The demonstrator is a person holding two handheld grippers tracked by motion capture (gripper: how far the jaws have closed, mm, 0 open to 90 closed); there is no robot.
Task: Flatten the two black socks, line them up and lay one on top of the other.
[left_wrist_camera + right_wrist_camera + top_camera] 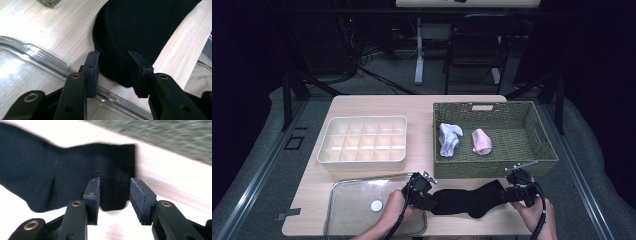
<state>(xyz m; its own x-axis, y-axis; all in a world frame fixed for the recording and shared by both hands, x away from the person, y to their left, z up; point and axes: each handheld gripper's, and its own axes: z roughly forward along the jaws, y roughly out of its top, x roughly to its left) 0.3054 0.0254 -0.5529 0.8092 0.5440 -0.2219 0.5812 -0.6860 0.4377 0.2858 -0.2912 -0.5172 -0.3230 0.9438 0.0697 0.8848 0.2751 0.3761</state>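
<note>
A long black knitted sock [472, 199] lies flat on the pale wooden worktop [377, 105], along its near edge, stretched sideways between the two grippers. It sits just in front of the green woven rectangular basket [544, 150] and just right of the clear glass baking dish [343, 210].

The left gripper [428, 200] is at the sock's left end. In the left gripper view its jaws stand apart, one on each side of the rounded end of the sock [140, 32]; the fabric runs into the gap between them. The left jaw lies close against the sock's edge; whether the right jaw touches cannot be told. The rim of the glass dish [47, 58] passes just under the left jaw.

The right gripper [512, 192] is at the sock's right end. In the right gripper view its jaws are likewise apart, straddling the ribbed cuff [112, 170], which lies flat between them. The picture is blurred, so contact cannot be judged.

Inside the basket lie a crumpled white sock [449, 139] and a rolled pink sock [482, 141], near each other but apart. A cream plastic divided organiser tray [362, 162] stands left of the basket, behind the glass dish. A small white round disc [376, 205] rests in the dish.
</note>
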